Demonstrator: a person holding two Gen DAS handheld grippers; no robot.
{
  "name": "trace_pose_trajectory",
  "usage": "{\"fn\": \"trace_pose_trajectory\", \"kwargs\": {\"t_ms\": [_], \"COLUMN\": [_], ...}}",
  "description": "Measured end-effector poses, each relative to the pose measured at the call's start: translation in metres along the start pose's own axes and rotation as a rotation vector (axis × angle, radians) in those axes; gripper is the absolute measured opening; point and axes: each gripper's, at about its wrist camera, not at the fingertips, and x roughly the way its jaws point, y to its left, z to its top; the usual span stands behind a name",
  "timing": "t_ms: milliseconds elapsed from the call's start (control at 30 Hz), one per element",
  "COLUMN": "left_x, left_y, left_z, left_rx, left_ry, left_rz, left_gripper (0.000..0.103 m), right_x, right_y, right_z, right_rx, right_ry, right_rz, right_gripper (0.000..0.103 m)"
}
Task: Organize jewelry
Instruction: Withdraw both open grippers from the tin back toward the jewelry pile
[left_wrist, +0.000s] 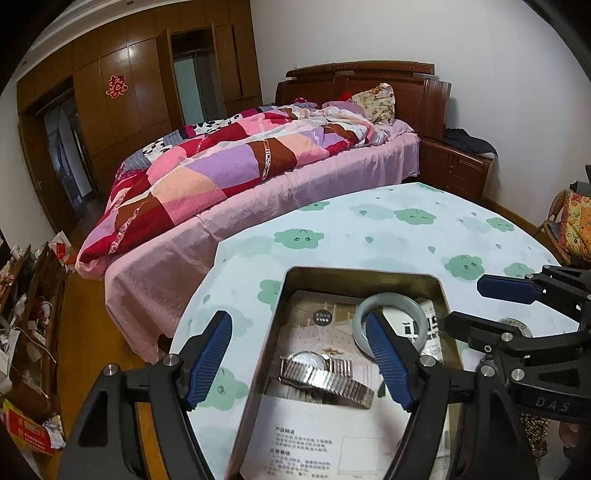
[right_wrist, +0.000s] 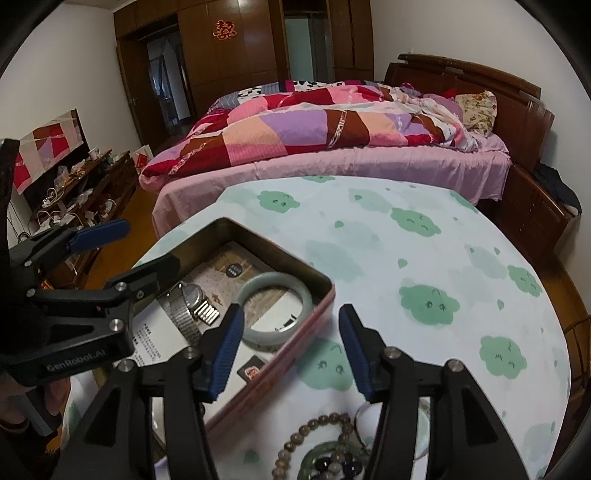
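- A shallow rectangular metal tin (left_wrist: 439, 291) with pink outer walls sat near the left edge of a round table covered in a white cloth with green cloud prints (right_wrist: 424, 258).
- Inside the tin, on printed paper sheets (left_wrist: 325, 439), lay a silver wristwatch with a ribbed metal band (left_wrist: 325, 376) on the left and a pale green jade bangle (right_wrist: 275, 306) on the right.
- The left gripper (left_wrist: 299, 362) hovered over the tin with its blue-padded fingers spread apart and nothing between them; its right finger reached inside the bangle's ring.
- The right gripper (right_wrist: 290, 350) hung over the tin's right wall, fingers also spread and holding nothing.
- At the near edge of the table, just right of the tin, lay a brown beaded bracelet (right_wrist: 314, 435), with a green beaded one (right_wrist: 317, 456) and some dark beads inside its loop.
- A bed with a pink sheet and patchwork quilt (left_wrist: 229, 158) stood beyond the table.
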Motion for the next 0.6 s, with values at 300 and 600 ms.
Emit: {"fn": "trace_pose_trajectory", "kwargs": {"t_ms": [300,600], "left_x": [-0.015,-0.041], "left_y": [-0.016,-0.043], "left_z": [-0.018,-0.038], "left_rx": [-0.024,0.003], "left_ry": [0.017,0.008], "left_rz": [-0.040,-0.050], "left_gripper": [0.075,0.075], "right_x": [-0.013,-0.040], "right_y": [-0.014,-0.036], "right_z": [-0.021,-0.056], "right_rx": [0.033,0.061], "right_ry": [-0.002,-0.004], "right_rz": [-0.009,-0.037], "right_gripper": [0.061,0.067]}}
